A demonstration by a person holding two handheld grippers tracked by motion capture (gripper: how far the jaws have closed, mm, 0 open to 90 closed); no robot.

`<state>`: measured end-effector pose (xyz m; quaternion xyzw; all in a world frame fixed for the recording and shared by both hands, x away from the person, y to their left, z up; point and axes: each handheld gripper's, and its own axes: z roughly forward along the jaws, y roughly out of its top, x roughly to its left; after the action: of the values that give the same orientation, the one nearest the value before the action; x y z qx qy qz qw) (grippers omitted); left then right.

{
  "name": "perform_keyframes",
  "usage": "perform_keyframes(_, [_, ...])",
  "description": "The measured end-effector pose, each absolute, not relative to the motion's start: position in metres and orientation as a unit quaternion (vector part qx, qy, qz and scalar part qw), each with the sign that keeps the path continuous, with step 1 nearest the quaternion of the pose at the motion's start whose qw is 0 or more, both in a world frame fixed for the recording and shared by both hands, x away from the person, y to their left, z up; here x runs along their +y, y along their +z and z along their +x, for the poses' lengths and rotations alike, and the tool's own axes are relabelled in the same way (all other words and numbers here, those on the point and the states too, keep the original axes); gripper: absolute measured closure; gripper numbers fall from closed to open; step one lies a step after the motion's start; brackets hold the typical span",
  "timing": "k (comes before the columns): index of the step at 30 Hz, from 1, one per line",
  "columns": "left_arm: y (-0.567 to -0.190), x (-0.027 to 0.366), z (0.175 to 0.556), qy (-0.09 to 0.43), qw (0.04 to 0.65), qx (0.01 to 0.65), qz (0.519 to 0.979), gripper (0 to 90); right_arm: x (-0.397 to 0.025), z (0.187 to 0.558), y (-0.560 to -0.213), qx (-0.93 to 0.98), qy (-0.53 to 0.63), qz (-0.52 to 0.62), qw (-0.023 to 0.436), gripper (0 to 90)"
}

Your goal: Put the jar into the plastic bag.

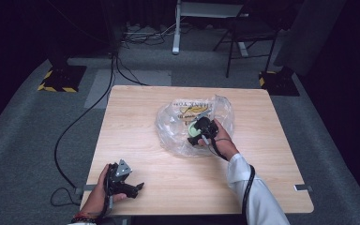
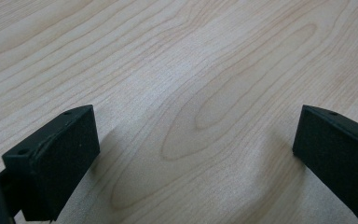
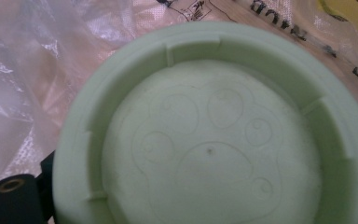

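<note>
The right gripper (image 1: 200,132) is working at the clear plastic bag (image 1: 168,126) lying on the wooden surface (image 1: 136,140). In the right gripper view, a pale green round lid (image 3: 209,135), embossed with a paw print, is sitting directly ahead of the jaws and pressing close against them; one black jaw tip is peeking out at its lower left edge. The lid's rim is apparently lying between the jaws, so the jaws are most likely closing on it, though the far jaw is hidden and the grip cannot be confirmed. Crinkled film and printed lettering are lying beyond and to both sides of the lid, suggesting that the lid is being held at the bag, either going in or coming out; which of the two cannot be told.

The left gripper (image 1: 122,180) is resting low over bare wood near the person's edge, well apart from the bag. Its jaws are standing wide apart with nothing between them, only wood grain lying ahead. It is probably being parked there to keep clear of the right hand (image 1: 222,140), and is free to steady the loose film if needed.
</note>
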<state>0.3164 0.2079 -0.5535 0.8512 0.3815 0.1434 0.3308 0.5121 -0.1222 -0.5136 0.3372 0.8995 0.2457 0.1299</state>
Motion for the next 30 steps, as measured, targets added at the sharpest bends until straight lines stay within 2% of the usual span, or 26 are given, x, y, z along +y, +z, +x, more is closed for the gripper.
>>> perform_keyframes(20, [-0.553,0.208,0.316,0.143,0.331,0.381,0.851,0.1,-0.123,0.512,-0.512,0.910,0.228,0.329,0.109,10.2])
perform_keyframes(30, [-0.553,0.208,0.316,0.143,0.330,0.381,0.851,0.1,-0.125,0.510,-0.504,0.906,0.241,0.327,0.116,5.8])
